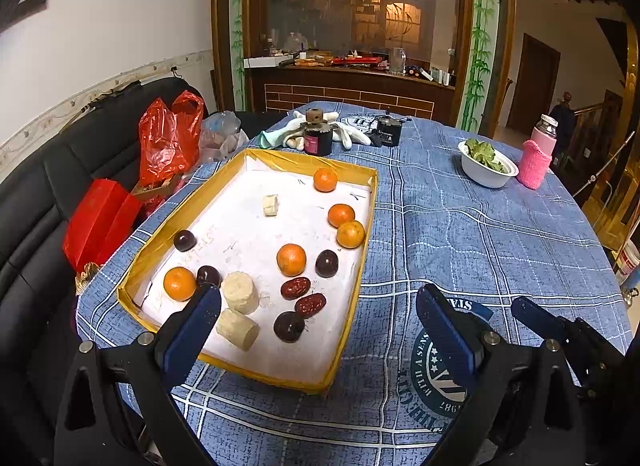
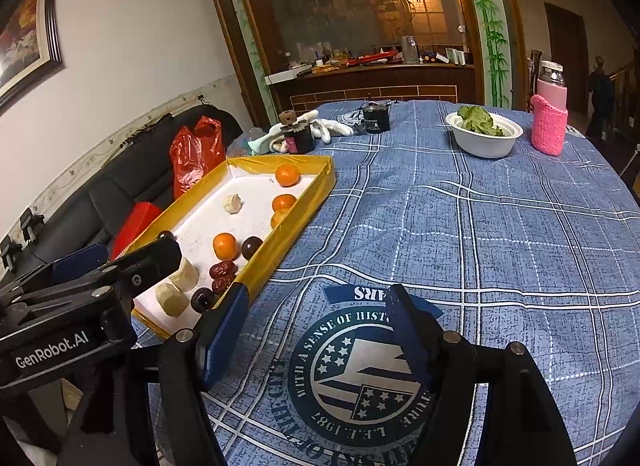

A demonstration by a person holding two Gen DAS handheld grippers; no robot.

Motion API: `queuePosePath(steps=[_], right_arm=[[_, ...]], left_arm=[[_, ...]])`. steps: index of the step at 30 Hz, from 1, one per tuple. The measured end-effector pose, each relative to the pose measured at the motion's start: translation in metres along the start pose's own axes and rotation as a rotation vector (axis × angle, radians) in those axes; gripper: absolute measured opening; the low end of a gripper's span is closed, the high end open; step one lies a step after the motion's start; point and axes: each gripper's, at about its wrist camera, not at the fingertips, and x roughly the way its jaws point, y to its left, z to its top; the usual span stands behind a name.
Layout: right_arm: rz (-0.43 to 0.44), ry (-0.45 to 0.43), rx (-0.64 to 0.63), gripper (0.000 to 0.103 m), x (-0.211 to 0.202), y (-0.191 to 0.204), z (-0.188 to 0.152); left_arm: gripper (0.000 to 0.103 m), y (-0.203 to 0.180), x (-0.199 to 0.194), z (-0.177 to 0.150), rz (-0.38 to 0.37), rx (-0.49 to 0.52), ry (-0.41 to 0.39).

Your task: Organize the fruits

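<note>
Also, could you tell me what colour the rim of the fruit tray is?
Yellow; the tray rim shows best in the left wrist view.

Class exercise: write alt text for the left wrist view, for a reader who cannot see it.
The open, empty left hand-held gripper hovers over a yellow-rimmed tray holding scattered tangerines, dark plums, red dates and pale banana chunks. The tray sits on a blue plaid tablecloth, with the right hand-held gripper at the lower right.

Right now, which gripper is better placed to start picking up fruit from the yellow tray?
Left. The left gripper hangs open over the yellow tray, near the banana pieces. The right gripper is open over bare tablecloth, beside the tray.
</note>
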Motion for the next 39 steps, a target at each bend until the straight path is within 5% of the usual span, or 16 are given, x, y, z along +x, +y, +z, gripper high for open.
queuePosePath(steps=[39], right_arm=[[-0.017, 0.07, -0.021, 0.079, 0.024, 0.007, -0.005]], left_arm=[[0.098, 0.017, 0.039, -0.009, -0.035, -0.048, 0.12]])
